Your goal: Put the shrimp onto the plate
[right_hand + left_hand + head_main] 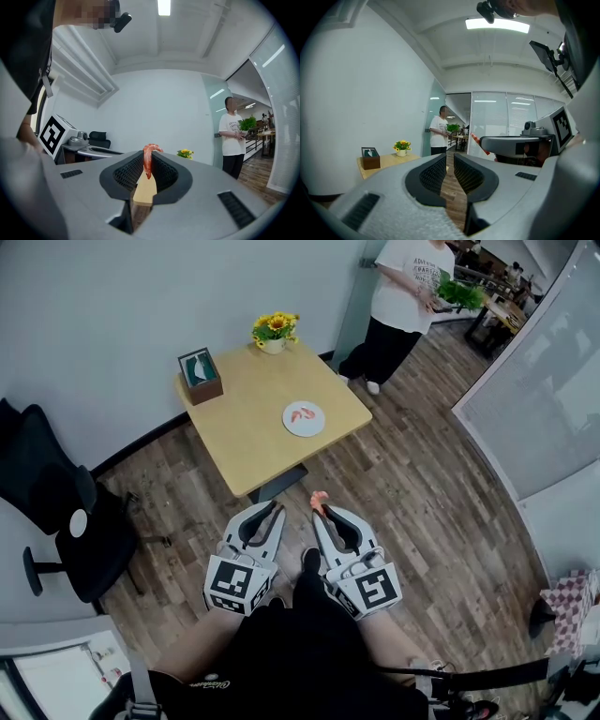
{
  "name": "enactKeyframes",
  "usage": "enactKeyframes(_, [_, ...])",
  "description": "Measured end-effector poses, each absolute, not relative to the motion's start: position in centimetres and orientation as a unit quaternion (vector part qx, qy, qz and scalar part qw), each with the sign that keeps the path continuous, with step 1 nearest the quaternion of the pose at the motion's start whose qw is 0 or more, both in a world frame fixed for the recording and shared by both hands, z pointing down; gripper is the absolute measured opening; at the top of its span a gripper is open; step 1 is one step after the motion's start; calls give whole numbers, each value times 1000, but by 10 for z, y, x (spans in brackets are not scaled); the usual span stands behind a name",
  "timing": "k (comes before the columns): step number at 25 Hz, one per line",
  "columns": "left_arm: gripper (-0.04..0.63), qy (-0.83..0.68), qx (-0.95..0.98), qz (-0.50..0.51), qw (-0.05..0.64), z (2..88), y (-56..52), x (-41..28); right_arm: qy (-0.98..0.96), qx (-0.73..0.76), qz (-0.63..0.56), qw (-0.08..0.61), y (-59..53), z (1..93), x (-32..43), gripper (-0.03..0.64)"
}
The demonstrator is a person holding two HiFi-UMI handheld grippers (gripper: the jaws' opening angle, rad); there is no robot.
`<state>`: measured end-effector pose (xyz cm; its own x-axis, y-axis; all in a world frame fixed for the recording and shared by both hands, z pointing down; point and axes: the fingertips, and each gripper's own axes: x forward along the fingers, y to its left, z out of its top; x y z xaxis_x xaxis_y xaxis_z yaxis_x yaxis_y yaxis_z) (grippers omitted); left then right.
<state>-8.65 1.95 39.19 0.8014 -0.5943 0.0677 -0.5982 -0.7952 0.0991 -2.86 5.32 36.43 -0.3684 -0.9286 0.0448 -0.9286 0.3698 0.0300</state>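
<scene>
The table [246,432] stands at 12 o'clock, well apart from both tools. The left hand-held gripper [266,512] is narrowed to a slit and holds nothing. The right hand-held gripper [322,514] is clamped on a shrimp [320,499], which protrudes past the tips, probably to allow a clean release. The plate [306,431], near the table's 3 o'clock corner, already carries other shrimp [302,413]. The transfer is judged not yet done.

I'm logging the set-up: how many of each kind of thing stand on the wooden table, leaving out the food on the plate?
Plate: 1
Tissue box: 1
Pot of sunflowers: 1
Total: 3
</scene>
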Motion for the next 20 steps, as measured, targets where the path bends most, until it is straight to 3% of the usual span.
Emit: enactKeyframes(20, [51, -377, 924, 43, 58, 382, -146, 44, -861, 507, 27, 7, -114, 361, 111, 51])
